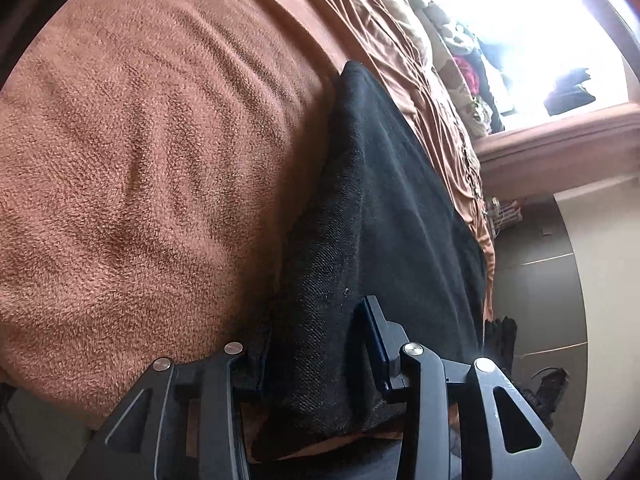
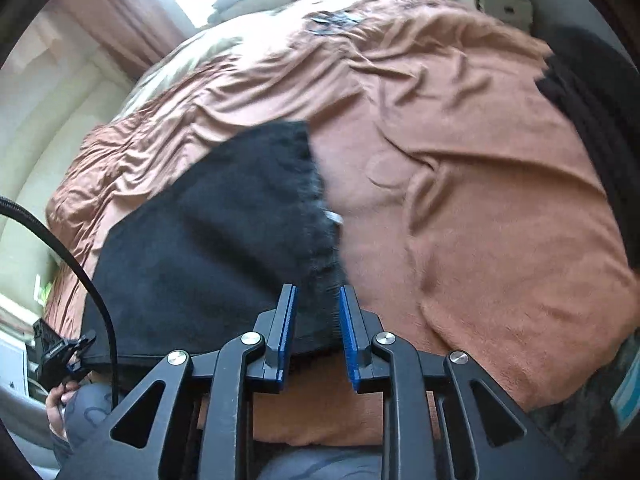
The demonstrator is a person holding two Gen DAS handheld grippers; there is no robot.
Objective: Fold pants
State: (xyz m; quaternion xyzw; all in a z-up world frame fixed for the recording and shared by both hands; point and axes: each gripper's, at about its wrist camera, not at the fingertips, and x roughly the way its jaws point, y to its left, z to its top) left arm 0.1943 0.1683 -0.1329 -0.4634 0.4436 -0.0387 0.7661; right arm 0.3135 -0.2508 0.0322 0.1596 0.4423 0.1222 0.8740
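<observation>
Your right gripper (image 2: pixel 316 320) has its jaws set narrowly apart, blue pads facing each other, with the near corner of the pants (image 2: pixel 208 248) lying in the gap between them; the pads do not visibly press on the cloth. Your left gripper (image 1: pixel 316 344) stands wider, its two fingers straddling the near end of the pants (image 1: pixel 360 240), whose black cloth runs between them; the finger on the blanket side is partly sunk behind the fabric, and neither pad clearly pinches it.

The pants are black and lie as a flat folded panel on the brown blanket (image 2: pixel 480 160), along the side of the bed nearest you. In the right wrist view their far edge looks frayed and blurred. From the pants, the blanket spreads away across the bed, fuzzy and rumpled in broad folds. Beyond the pants, a thinner wrinkled brown sheet (image 2: pixel 168 120) runs toward the bright window (image 1: pixel 520 20), where mixed clothes (image 1: pixel 468 68) are heaped.

Beside the pants in the right wrist view, your left hand (image 2: pixel 56 404) holds the other gripper, and a black cable (image 2: pixel 92 280) curves past it. At the far side of the blanket from the pants lies another dark cloth (image 2: pixel 592 112).
</observation>
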